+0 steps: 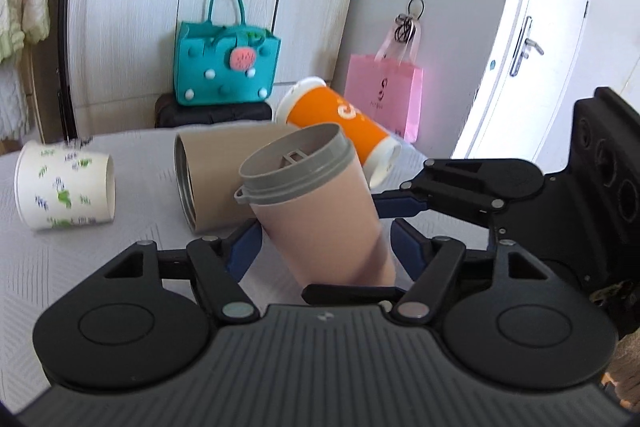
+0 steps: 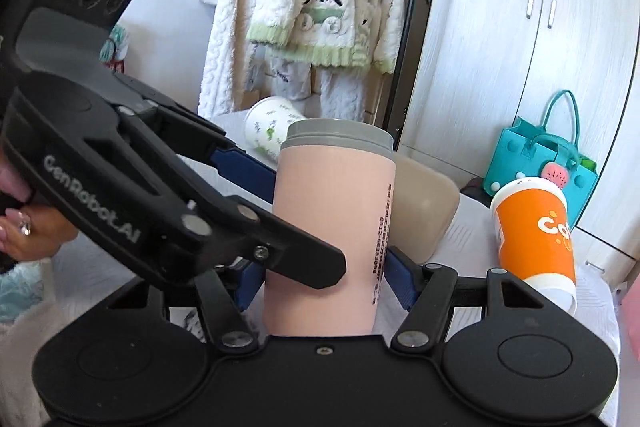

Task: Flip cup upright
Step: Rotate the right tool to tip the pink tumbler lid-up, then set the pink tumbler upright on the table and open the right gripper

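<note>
A pink cup (image 1: 320, 211) with a grey rim is held between both grippers, mouth up, tilted a little in the left wrist view and nearly upright in the right wrist view (image 2: 332, 227). My left gripper (image 1: 320, 247) has its blue pads on both sides of the cup's lower body. My right gripper (image 2: 324, 283) is shut on the cup from the other side; it shows in the left wrist view (image 1: 404, 211) at the right. The left gripper shows in the right wrist view (image 2: 256, 211), one finger across the cup's front.
On the white table (image 1: 80, 267) lie a beige cup (image 1: 216, 179), an orange paper cup (image 1: 344, 123) and a white leaf-print paper cup (image 1: 64, 187), all on their sides. A teal bag (image 1: 226, 67) and pink bag (image 1: 384, 95) stand behind.
</note>
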